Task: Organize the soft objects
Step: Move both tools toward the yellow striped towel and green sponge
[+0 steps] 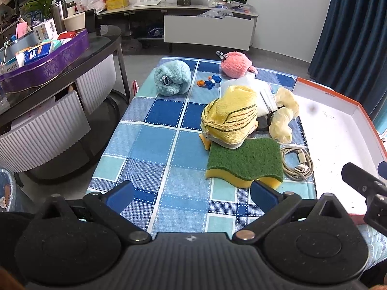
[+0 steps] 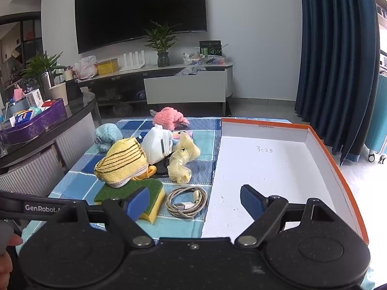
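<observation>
Left wrist view: left gripper [image 1: 192,194] jaws spread wide, nothing between them, hanging over the blue checked cloth [image 1: 154,145] that covers the desk. Just ahead of the right jaw: green-topped yellow scouring sponge [image 1: 244,160], lying flat. Yellow striped knit towel bundle [image 1: 229,116] rests on the sponge's far edge. Beyond that, a white folded face mask [image 1: 251,89], partly hidden by the bundle. Right of the bundle: pale yellow crumpled rubber gloves [image 1: 284,113]. Coiled grey USB cable [image 1: 298,163] right of the sponge, touching the box edge. Far ahead of the left jaw: light blue fluffy plush roll [image 1: 172,77]. Far ahead, centre: small blue and orange knitted toy [image 1: 209,82], then pink fluffy plush [image 1: 235,64] at the cloth's far edge. Right of the jaws: shallow white cardboard box with orange rim [image 1: 338,130], nothing in it. Other gripper's black tip shows at the right edge

Right wrist view: right gripper [image 2: 194,201] jaws also wide apart, gripping nothing. Left jaw sits in front of the sponge [image 2: 125,189], right jaw over the box [image 2: 273,169] floor. Cable [image 2: 187,200] lies between the jaws, on the cloth [image 2: 79,183]. Ahead of the left jaw: towel bundle [image 2: 123,160], mask [image 2: 157,145], gloves [image 2: 181,159], blue plush [image 2: 107,136], pink plush [image 2: 167,118] farthest
</observation>
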### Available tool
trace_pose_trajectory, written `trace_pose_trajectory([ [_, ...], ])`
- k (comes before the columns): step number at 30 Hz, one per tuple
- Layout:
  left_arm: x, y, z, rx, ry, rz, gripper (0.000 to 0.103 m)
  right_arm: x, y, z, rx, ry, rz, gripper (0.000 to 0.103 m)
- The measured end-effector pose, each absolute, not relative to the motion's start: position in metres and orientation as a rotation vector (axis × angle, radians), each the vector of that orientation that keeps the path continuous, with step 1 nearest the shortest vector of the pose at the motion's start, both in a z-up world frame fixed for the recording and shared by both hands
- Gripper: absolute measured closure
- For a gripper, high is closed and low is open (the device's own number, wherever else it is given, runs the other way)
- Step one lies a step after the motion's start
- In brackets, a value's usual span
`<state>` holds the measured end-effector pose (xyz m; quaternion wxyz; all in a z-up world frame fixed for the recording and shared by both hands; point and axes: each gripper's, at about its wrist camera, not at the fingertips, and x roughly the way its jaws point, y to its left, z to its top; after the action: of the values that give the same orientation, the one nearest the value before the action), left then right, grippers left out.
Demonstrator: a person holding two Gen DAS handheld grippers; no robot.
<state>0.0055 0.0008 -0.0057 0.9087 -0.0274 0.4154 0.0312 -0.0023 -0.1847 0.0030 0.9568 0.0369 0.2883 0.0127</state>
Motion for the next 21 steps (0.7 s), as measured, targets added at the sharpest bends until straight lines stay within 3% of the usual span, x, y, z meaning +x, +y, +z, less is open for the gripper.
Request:
trace_pose_trajectory([
  [21, 0.021, -0.002, -0.010, -0.043, 0.883, 0.059, 0.000, 0.017, -0.188, -0.007, 0.093, 0.623, 0.020, 0.006],
])
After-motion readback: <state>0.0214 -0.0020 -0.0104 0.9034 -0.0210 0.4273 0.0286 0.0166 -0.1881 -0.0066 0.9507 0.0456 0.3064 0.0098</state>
